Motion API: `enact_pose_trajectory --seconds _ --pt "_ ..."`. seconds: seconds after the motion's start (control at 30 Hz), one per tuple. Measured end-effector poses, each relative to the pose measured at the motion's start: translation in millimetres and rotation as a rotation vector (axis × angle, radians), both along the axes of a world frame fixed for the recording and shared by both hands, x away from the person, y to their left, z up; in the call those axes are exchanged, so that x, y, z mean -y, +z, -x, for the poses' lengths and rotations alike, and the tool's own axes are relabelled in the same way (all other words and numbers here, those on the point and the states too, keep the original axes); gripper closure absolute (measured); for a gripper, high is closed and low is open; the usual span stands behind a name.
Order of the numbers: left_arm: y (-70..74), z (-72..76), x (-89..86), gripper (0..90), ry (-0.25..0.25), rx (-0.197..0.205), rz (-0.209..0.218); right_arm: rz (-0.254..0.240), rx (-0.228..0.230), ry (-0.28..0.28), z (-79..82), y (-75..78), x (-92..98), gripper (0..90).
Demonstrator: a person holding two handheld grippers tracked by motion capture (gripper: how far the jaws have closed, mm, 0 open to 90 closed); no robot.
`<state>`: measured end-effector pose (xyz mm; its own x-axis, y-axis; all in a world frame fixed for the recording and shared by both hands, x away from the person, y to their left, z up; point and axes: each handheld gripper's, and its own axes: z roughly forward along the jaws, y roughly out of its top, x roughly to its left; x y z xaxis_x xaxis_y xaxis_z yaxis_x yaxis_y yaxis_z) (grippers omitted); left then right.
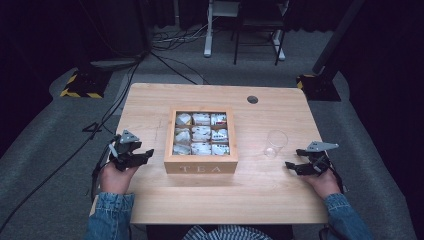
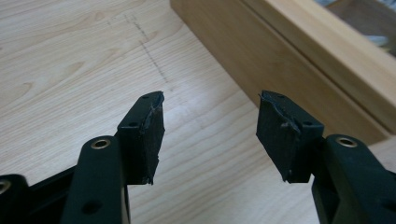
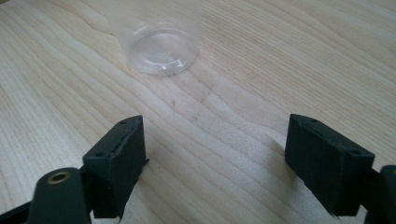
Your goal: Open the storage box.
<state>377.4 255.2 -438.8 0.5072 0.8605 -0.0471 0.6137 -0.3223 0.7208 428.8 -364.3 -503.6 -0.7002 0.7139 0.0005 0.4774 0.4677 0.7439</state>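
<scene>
A wooden box (image 1: 201, 169) lettered TEA stands open at the table's middle, its compartments filled with white tea bags (image 1: 201, 133). A clear plastic cup (image 1: 275, 143) stands upright to the right of it. My left gripper (image 1: 146, 155) hovers just left of the box, open, with nothing between its jaws. In the left gripper view the left gripper (image 2: 210, 126) points at bare wood beside the box's side wall (image 2: 280, 70). My right gripper (image 1: 292, 158) is open near the table's right edge. In the right gripper view the right gripper (image 3: 215, 154) is empty, and the cup (image 3: 159, 42) stands ahead of it.
The light wooden table (image 1: 250, 195) has a round cable hole (image 1: 252, 99) at the back right. Bare wood lies in front of the box. Cables (image 1: 100, 125) run across the grey floor at the left, and furniture legs (image 1: 240, 45) stand behind the table.
</scene>
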Motion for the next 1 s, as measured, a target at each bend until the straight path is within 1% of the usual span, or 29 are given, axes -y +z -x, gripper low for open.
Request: enact_pose_trajectory --seconds 0.03,0.07,0.1,0.13,0.2,0.27,0.33,0.37,0.4,0.43,0.47,0.5,0.57,0.7,0.73,0.83,0.97,1.0 --pt "0.6 3.0 3.2 41.9 -0.005 0.002 0.014 0.000 0.000 0.000 0.0 0.0 0.0 20.8" --pt "0.6 3.0 3.2 41.7 -0.005 0.002 0.014 0.000 0.000 0.000 0.0 0.0 0.0 20.8" --pt "3.1 10.4 10.0 40.9 -0.016 0.009 0.019 0.000 0.000 0.000 0.0 0.0 0.0 20.8" --pt "4.2 14.3 13.3 40.6 -0.024 0.022 0.009 0.000 0.000 0.000 0.0 0.0 0.0 20.8" --pt "5.9 23.2 18.7 40.6 -0.042 0.035 -0.005 0.000 0.000 0.000 0.0 0.0 0.0 20.8" --pt "5.5 31.1 21.4 40.6 -0.060 0.053 0.004 0.000 0.000 0.000 0.0 0.0 0.0 20.8" --pt "4.9 37.5 24.2 40.3 -0.074 0.061 0.025 0.000 0.000 0.000 0.0 0.0 0.0 20.8" --pt "4.7 39.5 25.2 40.2 -0.088 0.067 0.022 0.000 0.000 0.000 0.0 0.0 0.0 20.8" --pt "4.0 41.8 27.4 39.9 -0.091 0.067 0.030 0.000 0.000 0.000 0.0 0.0 0.0 20.8" --pt "4.0 41.8 27.4 39.7 -0.091 0.067 0.030 0.000 0.000 0.000 0.0 0.0 0.0 20.8" --pt "2.2 43.8 30.6 39.6 -0.104 0.078 0.040 0.000 -0.001 -0.002 0.0 0.0 -0.2 20.8" --pt "1.6 43.3 31.6 39.5 -0.111 0.080 0.041 0.000 -0.001 -0.003 0.0 0.0 -0.2 20.8" --pt "-0.3 42.3 33.6 38.3 -0.123 0.071 0.059 0.000 -0.002 -0.005 0.0 0.1 -0.3 20.8" --pt "-2.8 41.9 38.3 37.3 -0.153 0.073 0.075 0.000 -0.002 -0.006 0.0 0.1 -0.4 20.8" --pt "-3.9 41.3 39.1 37.1 -0.155 0.075 0.081 -0.001 -0.002 -0.005 -0.1 0.1 -0.3 20.8" --pt "-7.9 39.0 42.9 35.7 -0.163 0.066 0.091 -0.001 -0.002 -0.005 -0.1 0.1 -0.3 20.8" --pt "-13.8 35.9 48.4 34.8 -0.160 0.052 0.056 -0.001 -0.002 -0.005 -0.1 0.1 -0.3 20.8" --pt "-14.9 35.2 49.2 34.8 -0.156 0.054 0.046 0.000 -0.002 -0.006 0.0 0.1 -0.4 20.8"
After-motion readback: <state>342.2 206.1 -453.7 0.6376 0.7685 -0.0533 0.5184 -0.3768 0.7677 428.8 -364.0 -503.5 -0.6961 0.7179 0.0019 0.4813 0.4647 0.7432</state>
